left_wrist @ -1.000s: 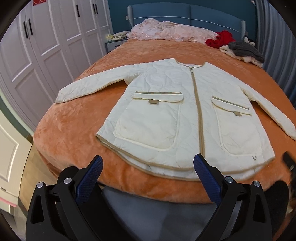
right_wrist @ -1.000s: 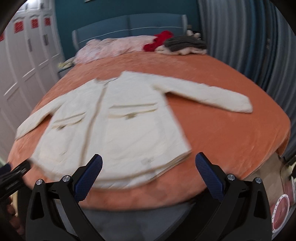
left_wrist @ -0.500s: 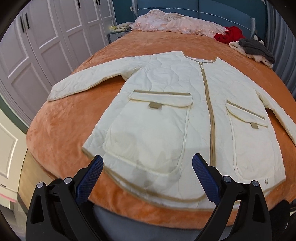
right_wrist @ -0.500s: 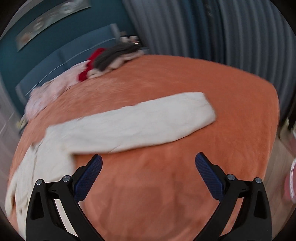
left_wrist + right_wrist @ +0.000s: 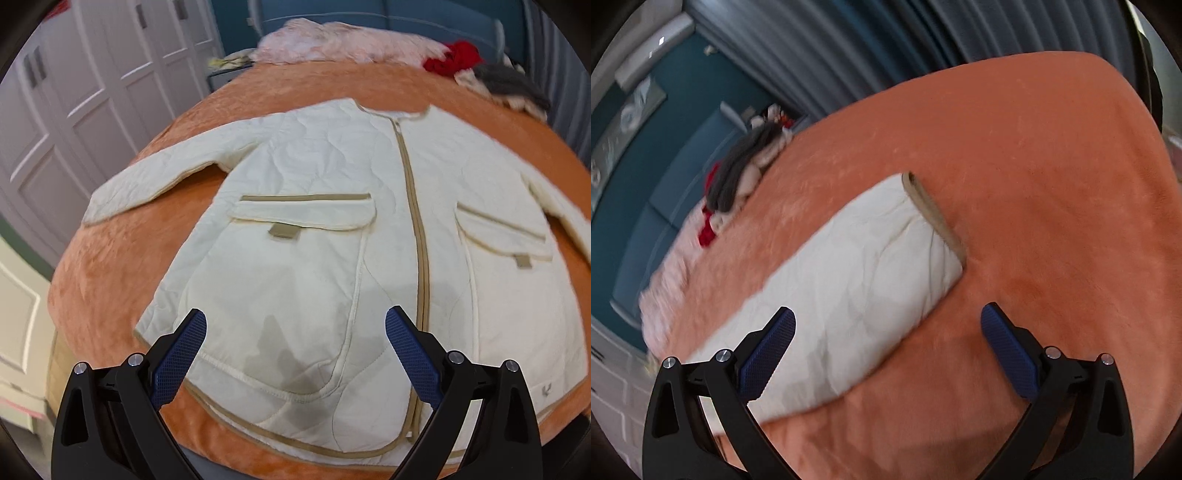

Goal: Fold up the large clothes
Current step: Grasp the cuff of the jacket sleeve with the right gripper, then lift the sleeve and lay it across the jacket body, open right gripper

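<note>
- Left wrist view: the cream quilted jacket (image 5: 332, 229) lies flat, front up and zipped, on the orange bedspread (image 5: 110, 288), collar toward the headboard and hem toward the camera.
- Left wrist view: the left gripper (image 5: 295, 332) hangs over the hem, fingers spread wide and holding nothing; the big left pocket (image 5: 288, 295) sits straight ahead between them.
- Left wrist view: the jacket's long axis follows the zip (image 5: 413, 229), running away from the gripper. One sleeve (image 5: 159, 177) stretches out to the left, well apart from the fingers.
- Left wrist view: a pile of pink, red and grey clothes (image 5: 369, 44) sits by the headboard, far from the jacket.
- Right wrist view: the right gripper (image 5: 888, 336) is also wide apart and empty, low over the other sleeve (image 5: 857, 295).
- Right wrist view: that sleeve runs diagonally, its tan-edged cuff (image 5: 934, 214) ahead and a little to the right, the rest passing under the left finger back toward the body.
- Judgement: folding has not begun. The right gripper is clearly nearer a sleeve, so pinching that cuff and carrying it across the chest looks like the natural first step.
</note>
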Demonstrator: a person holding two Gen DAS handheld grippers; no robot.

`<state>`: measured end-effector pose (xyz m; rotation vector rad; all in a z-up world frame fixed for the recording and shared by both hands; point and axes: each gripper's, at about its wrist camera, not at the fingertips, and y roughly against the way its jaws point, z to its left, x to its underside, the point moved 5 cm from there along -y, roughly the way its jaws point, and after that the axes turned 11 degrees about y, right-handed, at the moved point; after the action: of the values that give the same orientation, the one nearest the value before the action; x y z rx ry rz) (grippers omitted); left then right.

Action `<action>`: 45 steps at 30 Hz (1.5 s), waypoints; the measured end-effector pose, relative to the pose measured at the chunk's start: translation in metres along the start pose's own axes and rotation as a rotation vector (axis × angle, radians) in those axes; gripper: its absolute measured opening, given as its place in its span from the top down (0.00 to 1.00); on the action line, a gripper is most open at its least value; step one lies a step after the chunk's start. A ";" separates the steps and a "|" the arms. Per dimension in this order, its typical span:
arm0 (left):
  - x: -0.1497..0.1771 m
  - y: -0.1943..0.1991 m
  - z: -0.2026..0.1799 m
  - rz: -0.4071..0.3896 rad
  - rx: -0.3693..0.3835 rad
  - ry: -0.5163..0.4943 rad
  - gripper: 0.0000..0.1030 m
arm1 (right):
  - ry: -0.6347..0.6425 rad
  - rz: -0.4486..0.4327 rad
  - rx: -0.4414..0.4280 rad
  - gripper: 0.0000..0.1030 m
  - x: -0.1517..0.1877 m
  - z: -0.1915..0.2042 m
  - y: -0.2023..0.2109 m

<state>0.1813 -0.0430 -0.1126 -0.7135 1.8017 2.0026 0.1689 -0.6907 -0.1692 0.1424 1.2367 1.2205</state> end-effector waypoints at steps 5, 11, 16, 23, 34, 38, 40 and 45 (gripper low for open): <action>-0.001 -0.007 -0.010 0.002 0.026 -0.033 0.07 | 0.006 0.014 -0.031 0.34 -0.011 0.008 -0.018; -0.008 -0.011 -0.010 -0.001 0.042 -0.013 0.10 | 0.075 -0.005 -0.068 0.84 -0.031 0.046 -0.017; -0.014 -0.021 0.000 0.010 0.032 0.020 0.13 | 0.338 -0.108 -0.242 0.88 -0.050 0.174 0.031; -0.022 -0.028 0.028 0.017 0.029 0.106 0.18 | 0.692 -0.123 -0.540 0.89 0.014 0.368 0.101; -0.028 -0.041 0.092 0.014 -0.007 0.201 0.18 | 0.992 0.149 -0.786 0.88 0.220 0.526 0.119; -0.027 -0.048 0.114 0.034 0.006 0.258 0.18 | 1.128 0.254 -0.785 0.86 0.308 0.545 0.114; -0.028 -0.051 0.122 0.042 0.020 0.284 0.18 | 1.199 0.295 -0.779 0.86 0.348 0.547 0.114; -0.040 -0.058 0.130 0.058 0.093 0.338 0.18 | 1.279 0.360 -0.796 0.56 0.396 0.531 0.119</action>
<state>0.2291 0.0957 -0.1282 -1.0313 2.1095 1.9075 0.4371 -0.0748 -0.1266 -1.2184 1.6644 2.1481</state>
